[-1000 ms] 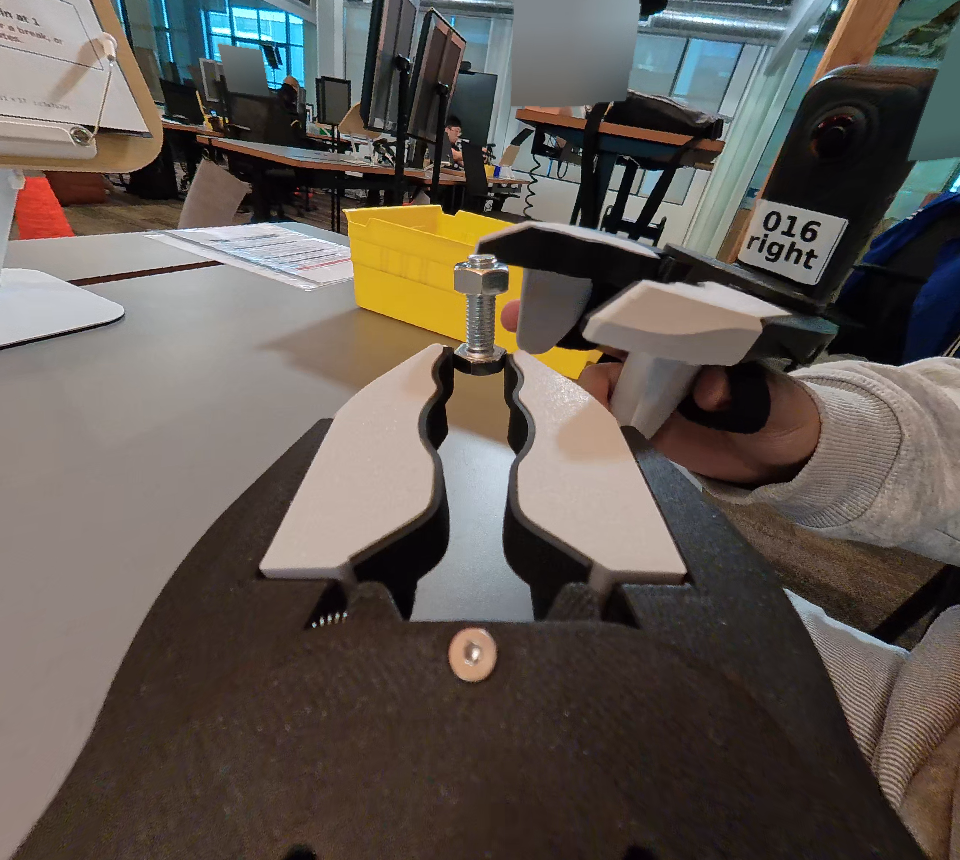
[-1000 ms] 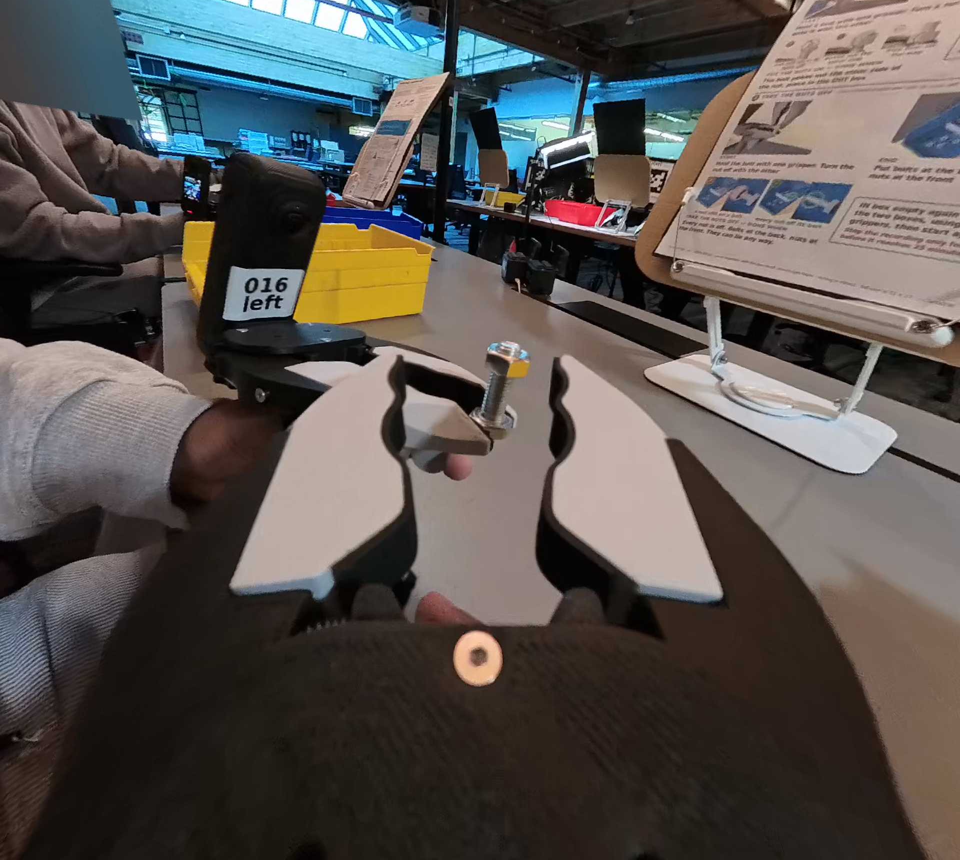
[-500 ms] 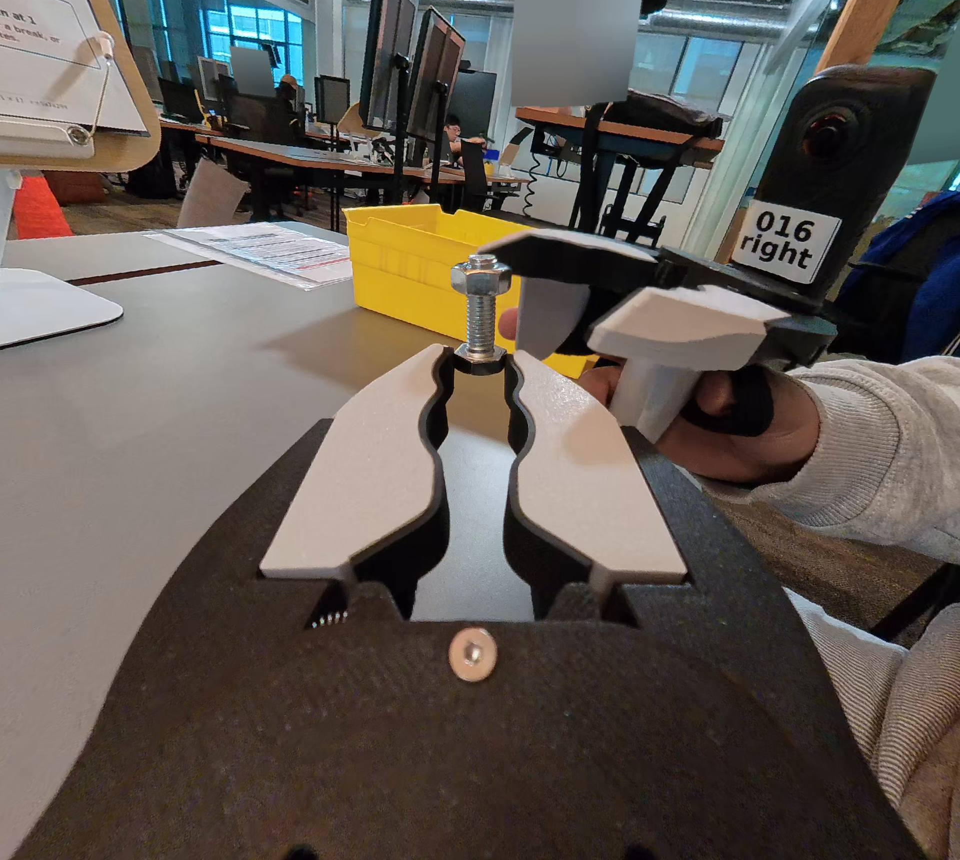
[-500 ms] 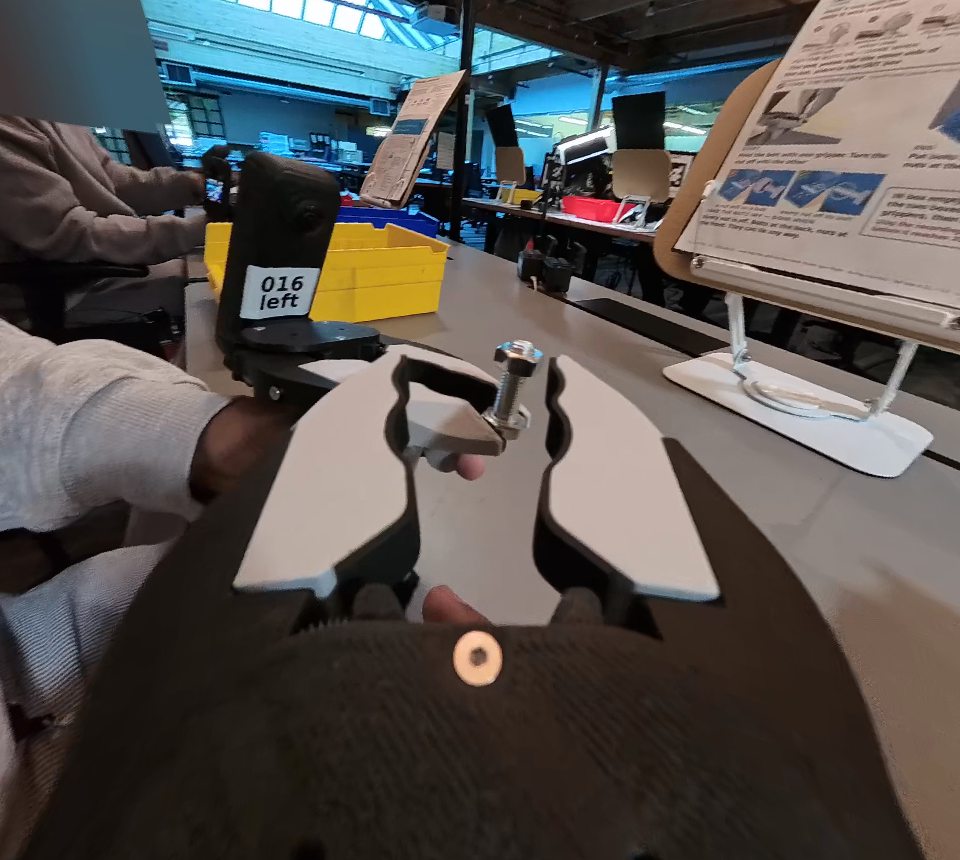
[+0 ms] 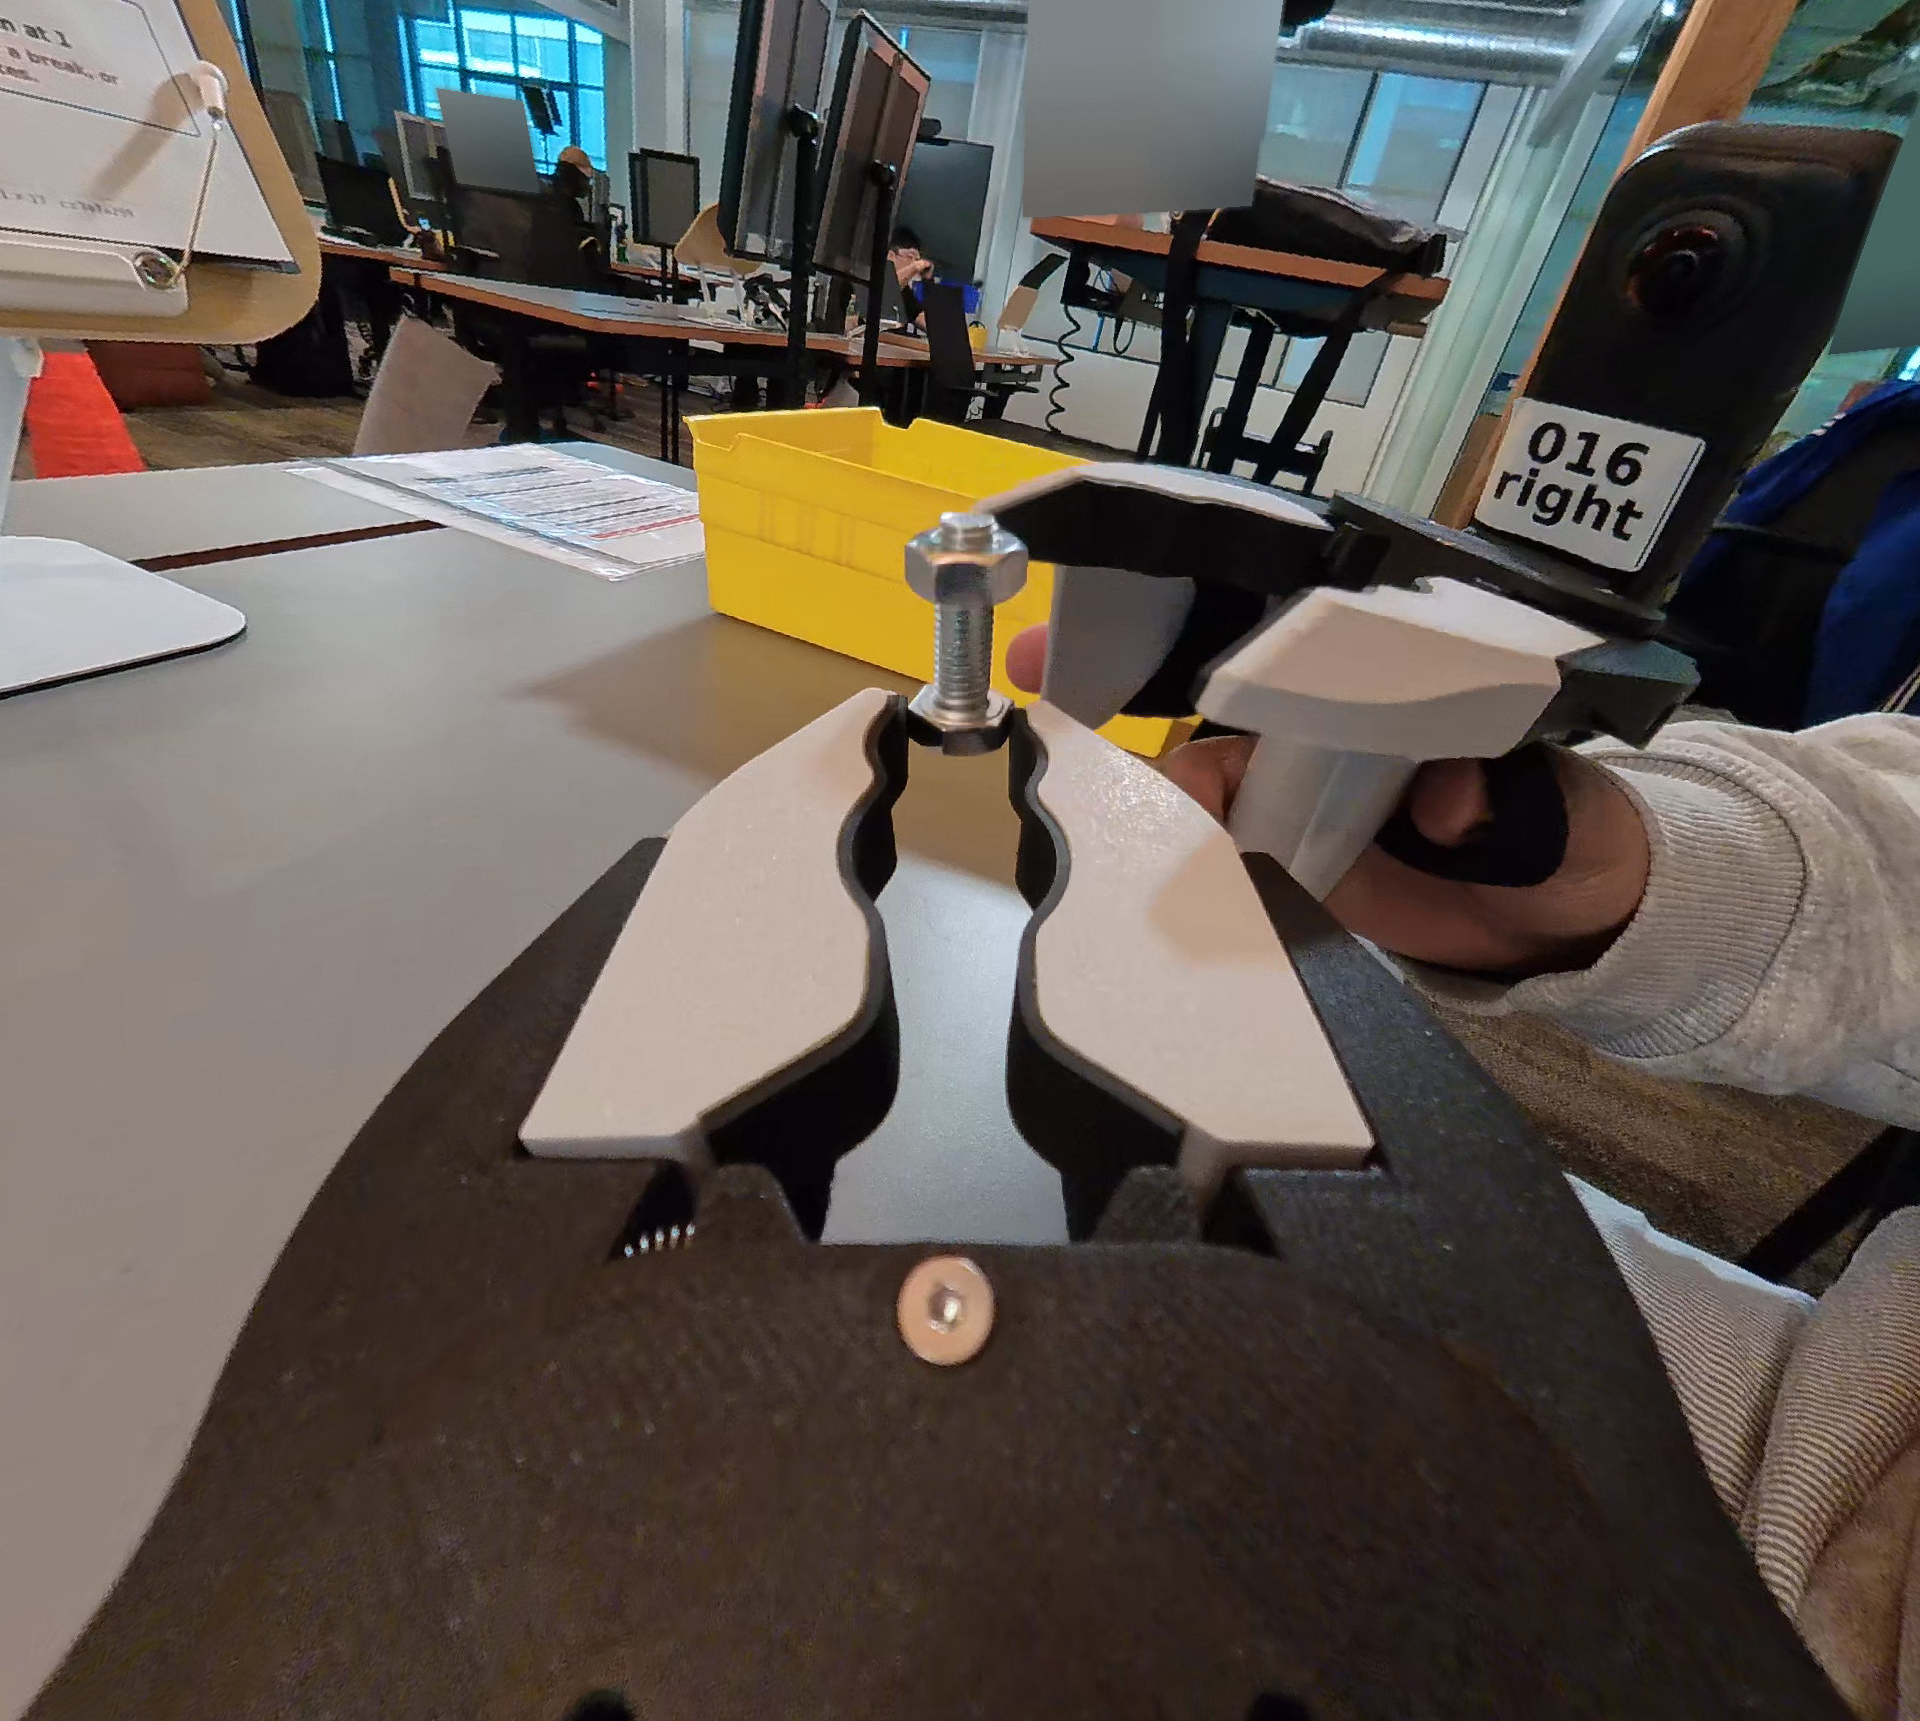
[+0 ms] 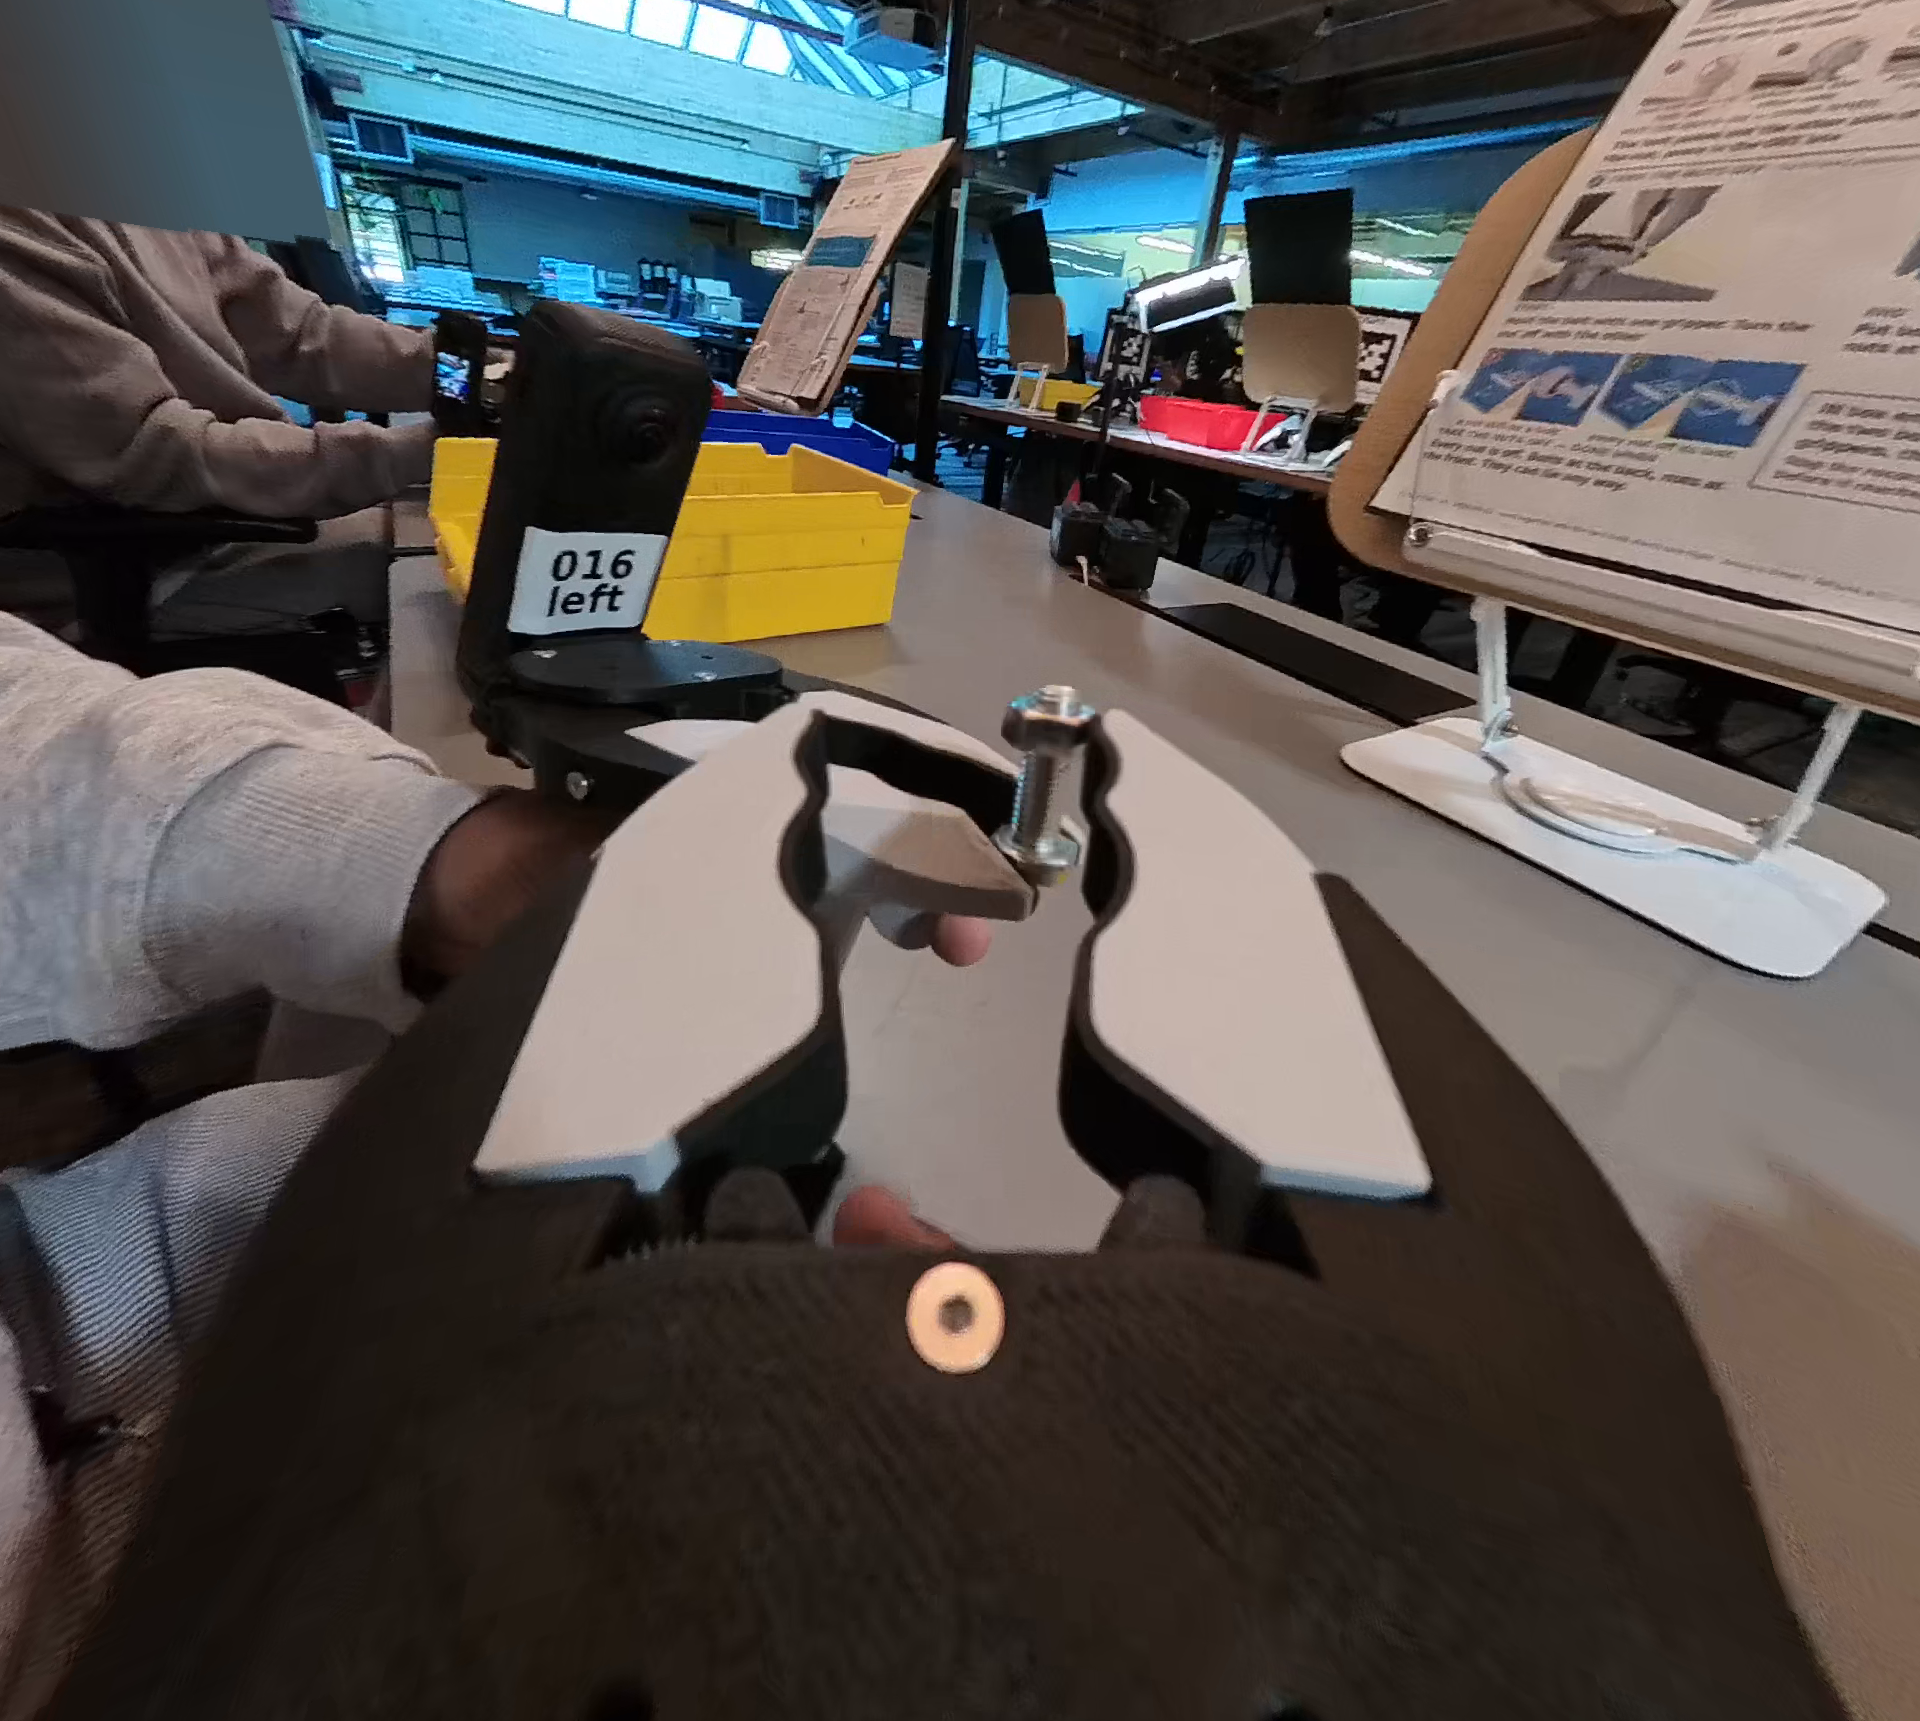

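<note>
1. We see the left hand-held gripper (image 5: 958, 726) closed on the head of a bolt (image 5: 961, 643), which stands upright above the grey bench (image 5: 312, 788) with its threads pointing up.
2. A nut (image 5: 964, 557) sits at the top of the bolt's threads.
3. The right hand-held gripper (image 6: 956, 736) has its fingers spread wide; the nut (image 6: 1049, 721) lies just inside its right finger (image 6: 1195, 923), while the left finger (image 6: 707, 944) stands well apart from it. We cannot tell whether the right finger touches the nut.
4. In the left wrist view, one finger of the right hand-held gripper (image 5: 1143, 518) reaches to just beside the nut at the nut's height.
5. A yellow bin (image 5: 831, 549) rests on the bench behind the bolt.
6. A clipboard stand with printed sheets (image 6: 1662, 424) stands on the bench, to the right in the right wrist view.
</note>
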A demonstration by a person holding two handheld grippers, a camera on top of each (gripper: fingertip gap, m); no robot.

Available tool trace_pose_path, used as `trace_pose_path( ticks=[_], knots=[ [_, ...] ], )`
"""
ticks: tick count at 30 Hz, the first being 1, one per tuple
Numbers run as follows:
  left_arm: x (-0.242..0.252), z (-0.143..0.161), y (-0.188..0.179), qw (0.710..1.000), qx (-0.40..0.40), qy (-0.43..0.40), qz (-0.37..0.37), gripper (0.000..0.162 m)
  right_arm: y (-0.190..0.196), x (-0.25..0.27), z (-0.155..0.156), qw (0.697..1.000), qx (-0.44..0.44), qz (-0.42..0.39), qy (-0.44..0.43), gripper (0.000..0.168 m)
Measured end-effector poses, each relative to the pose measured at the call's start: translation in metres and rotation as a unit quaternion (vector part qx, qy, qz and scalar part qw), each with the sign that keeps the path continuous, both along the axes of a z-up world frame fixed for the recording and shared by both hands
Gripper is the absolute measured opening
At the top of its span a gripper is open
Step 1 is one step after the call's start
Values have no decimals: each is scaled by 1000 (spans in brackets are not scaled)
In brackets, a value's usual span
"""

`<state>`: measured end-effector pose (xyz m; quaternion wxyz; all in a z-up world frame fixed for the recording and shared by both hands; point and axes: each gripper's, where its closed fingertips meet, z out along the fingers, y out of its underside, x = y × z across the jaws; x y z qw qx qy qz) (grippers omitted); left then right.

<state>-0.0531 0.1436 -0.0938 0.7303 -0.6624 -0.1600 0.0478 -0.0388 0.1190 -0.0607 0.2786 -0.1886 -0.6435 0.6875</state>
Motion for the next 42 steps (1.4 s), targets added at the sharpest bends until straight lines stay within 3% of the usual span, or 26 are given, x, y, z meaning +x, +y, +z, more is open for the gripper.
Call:
trace_pose_path(
  ticks=[2,3,8,10,12,15,16,18,22,24,27,29,30,42],
  knots=[
    [-1,0,-1,1000,3,-4,0,19,0,5,2,1000,4,15,6,21],
    [-1,0,-1,1000,3,-7,0,19,0,6,3,1000,5,16,6,19],
    [-1,0,-1,1000,4,-8,-1,19,7,-4,6,1000,-10,-24,15,58],
    [-1,0,0,1000,3,-7,-1,19,2,-4,0,1000,-4,-14,-2,62],
    [-1,0,0,1000,3,-8,-1,19,-1,-1,-2,1000,0,1,-8,51],
    [-2,0,-1,1000,5,-11,0,19,-1,7,1,1000,10,21,-1,10],
    [-2,0,-1,1000,5,-11,-1,19,1,6,2,1000,9,14,1,11],
    [-1,0,-1,1000,4,-9,-1,19,5,3,4,1000,0,0,7,19],
    [-1,0,0,1000,2,-7,-2,19,11,-6,5,999,-16,-31,9,58],
    [-1,0,0,1000,1,-6,-2,19,6,-7,0,1000,-12,-19,-7,63],
    [-1,0,0,1000,1,-6,-2,19,-2,0,-3,1000,-7,7,-20,49],
    [-1,0,-1,1000,4,-8,-1,19,-1,7,0,1000,-1,23,-14,14],
    [-2,0,-1,1000,4,-10,-2,19,1,9,2,1000,-1,26,-12,4],
    [0,0,-1,1000,5,-11,-7,19,10,-7,-14,999,13,-7,-44,13]
  ],
)
